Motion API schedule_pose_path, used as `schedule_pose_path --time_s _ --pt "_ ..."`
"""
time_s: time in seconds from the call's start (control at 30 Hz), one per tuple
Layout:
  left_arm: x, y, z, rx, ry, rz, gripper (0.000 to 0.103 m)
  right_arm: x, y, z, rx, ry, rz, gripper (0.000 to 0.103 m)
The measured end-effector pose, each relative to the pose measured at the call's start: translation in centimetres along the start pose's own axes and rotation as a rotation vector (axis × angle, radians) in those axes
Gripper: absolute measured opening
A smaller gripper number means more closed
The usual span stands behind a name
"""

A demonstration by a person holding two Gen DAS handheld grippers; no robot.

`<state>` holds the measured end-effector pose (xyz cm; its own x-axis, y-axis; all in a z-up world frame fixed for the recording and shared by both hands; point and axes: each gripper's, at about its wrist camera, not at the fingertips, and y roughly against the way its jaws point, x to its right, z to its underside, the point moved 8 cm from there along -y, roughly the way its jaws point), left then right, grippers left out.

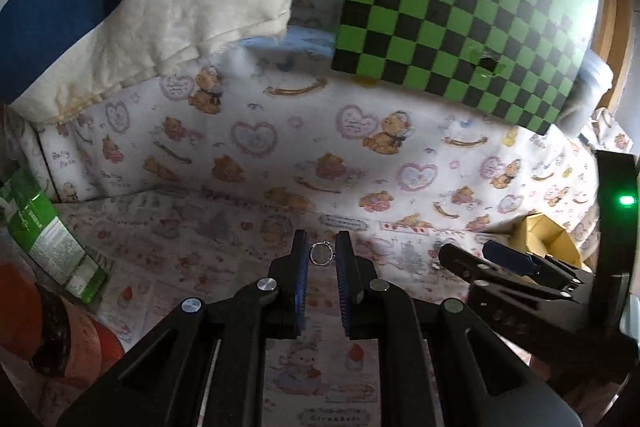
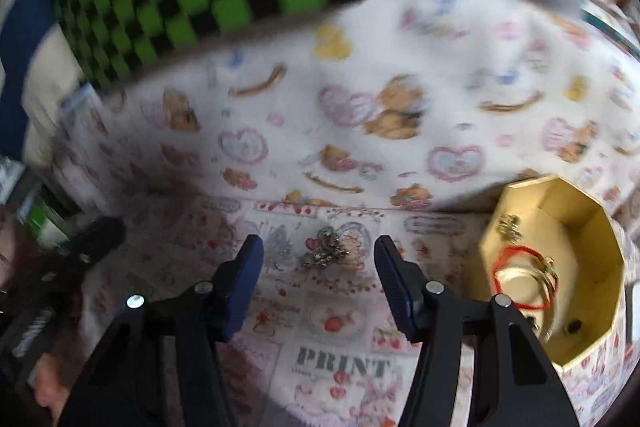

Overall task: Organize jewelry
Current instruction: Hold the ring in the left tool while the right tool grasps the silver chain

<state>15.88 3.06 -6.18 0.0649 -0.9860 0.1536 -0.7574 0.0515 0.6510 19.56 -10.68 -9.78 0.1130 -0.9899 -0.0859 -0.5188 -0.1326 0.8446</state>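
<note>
In the left wrist view my left gripper is shut on a small silver ring, held between the blue pads above the printed cloth. My right gripper is open and empty; it also shows in the left wrist view. A small heap of silver jewelry lies on the cloth between and just beyond its fingertips. A yellow many-sided box stands open at the right, holding a red cord bracelet, silver rings and a silver piece. The box also shows in the left wrist view.
A green and black checkered board leans at the back. A cream and blue pillow lies at the back left. A green carton and an orange object sit at the left. The right wrist view is blurred.
</note>
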Motion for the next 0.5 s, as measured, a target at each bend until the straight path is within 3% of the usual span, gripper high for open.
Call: schedule_pose_path --time_s 0.2,0.37,0.47,0.5 --pt "-1.2 -1.4 0.5 -0.03 0.028 -0.042 0.012 -1.3 -3.0 0.1 -0.085 0.054 -0.006 0.053" --pt "-1.0 0.1 0.1 -0.013 0.033 -0.023 0.012 -2.0 -3.4 0.0 -0.08 0.12 0.05 0.05" --pt "-0.2 1.5 -0.3 0.027 0.003 -0.025 0.012 -2.4 -3.4 0.0 -0.081 0.121 0.057 0.03" --pt "0.1 2.0 -0.4 0.039 -0.008 -0.024 0.012 -2.3 -3.3 0.1 -0.083 0.121 0.059 0.019"
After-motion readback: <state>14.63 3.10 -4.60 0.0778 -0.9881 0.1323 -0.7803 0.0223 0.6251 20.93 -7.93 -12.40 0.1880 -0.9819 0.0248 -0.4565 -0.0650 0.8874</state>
